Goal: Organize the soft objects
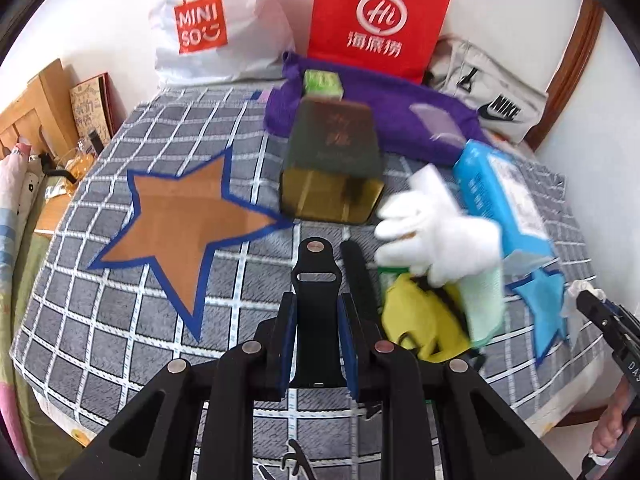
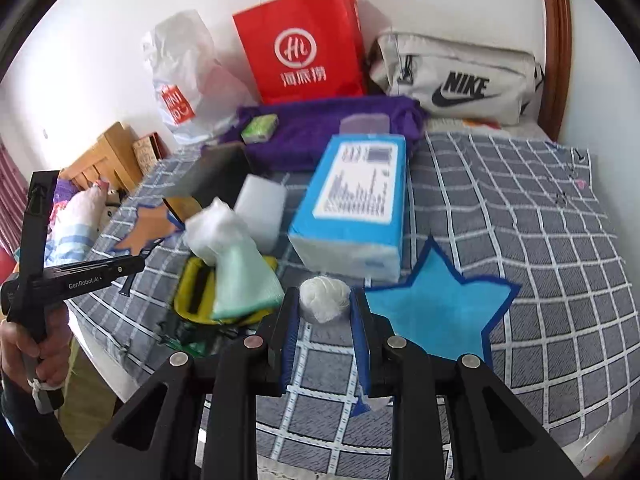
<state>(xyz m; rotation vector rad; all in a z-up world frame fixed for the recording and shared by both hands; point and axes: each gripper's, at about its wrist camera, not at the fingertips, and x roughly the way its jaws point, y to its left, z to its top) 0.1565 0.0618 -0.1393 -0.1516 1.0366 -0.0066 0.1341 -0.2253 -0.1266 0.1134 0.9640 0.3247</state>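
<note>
My left gripper [image 1: 318, 320] is shut on a black strap-like piece [image 1: 316, 276] and holds it above the checked cloth [image 1: 120, 320], right of the orange star [image 1: 180, 216]. My right gripper [image 2: 325, 312] is shut on a white wad of soft stuff [image 2: 324, 298], just left of the blue star [image 2: 436, 308]. A pile lies between them: a white glove [image 1: 436, 232], a mint cloth [image 1: 484, 300], a yellow pouch [image 1: 420, 320] and a blue tissue pack [image 1: 504, 196]. The same pile shows in the right wrist view, with the tissue pack [image 2: 356, 204] behind my fingers.
A dark and gold box [image 1: 332, 164] stands mid-table. A purple towel [image 1: 400, 116], a red paper bag [image 1: 376, 16], a white Miniso bag [image 1: 212, 28] and a grey Nike bag [image 2: 460, 76] line the back. A wooden shelf [image 1: 36, 108] is at left.
</note>
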